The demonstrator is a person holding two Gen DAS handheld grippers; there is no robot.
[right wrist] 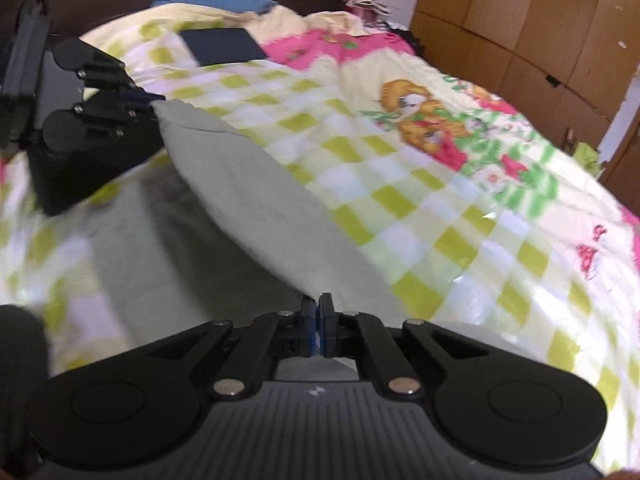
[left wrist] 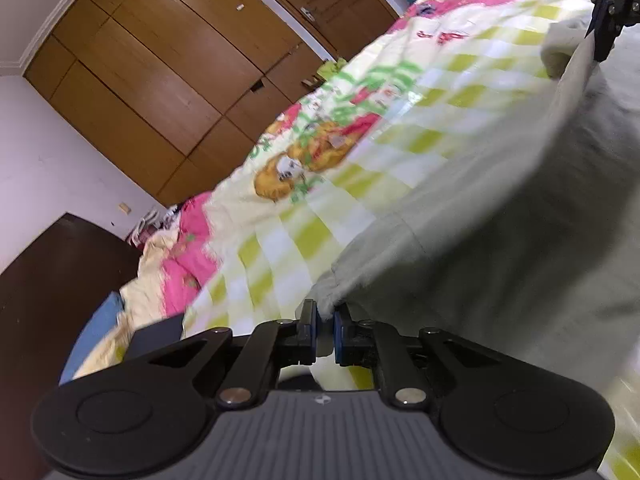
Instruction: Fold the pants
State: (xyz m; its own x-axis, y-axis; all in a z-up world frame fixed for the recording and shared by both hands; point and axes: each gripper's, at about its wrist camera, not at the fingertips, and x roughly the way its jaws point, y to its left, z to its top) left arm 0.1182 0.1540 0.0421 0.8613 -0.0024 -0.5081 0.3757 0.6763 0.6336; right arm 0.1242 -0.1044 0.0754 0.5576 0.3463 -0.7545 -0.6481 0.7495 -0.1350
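- Pinching one corner of the pale grey pants (left wrist: 460,208), the left claw (left wrist: 325,322) has its jaws nearly closed on a small bunch of cloth.
- The right claw (right wrist: 316,320) is clamped tight on the opposite corner of the same edge, with the fabric running straight out from between its pads.
- Held at both ends, that edge is stretched taut and raised off the bed, probably so the lifted part can be carried over the rest, which lies slack on the quilt (right wrist: 420,200), to make a fold.
- Around the pants the checked green-and-white quilt with its cartoon print covers the bed; it looks soft and rumpled, so a laid fold may not sit flat.
- A dark flat rectangular thing (right wrist: 224,46) lies on the quilt further up, well apart from the pants, near a blue pillow (right wrist: 212,0).
- Wooden wardrobe doors (left wrist: 160,80) stand beyond the bed; nothing blocks the cloth itself.
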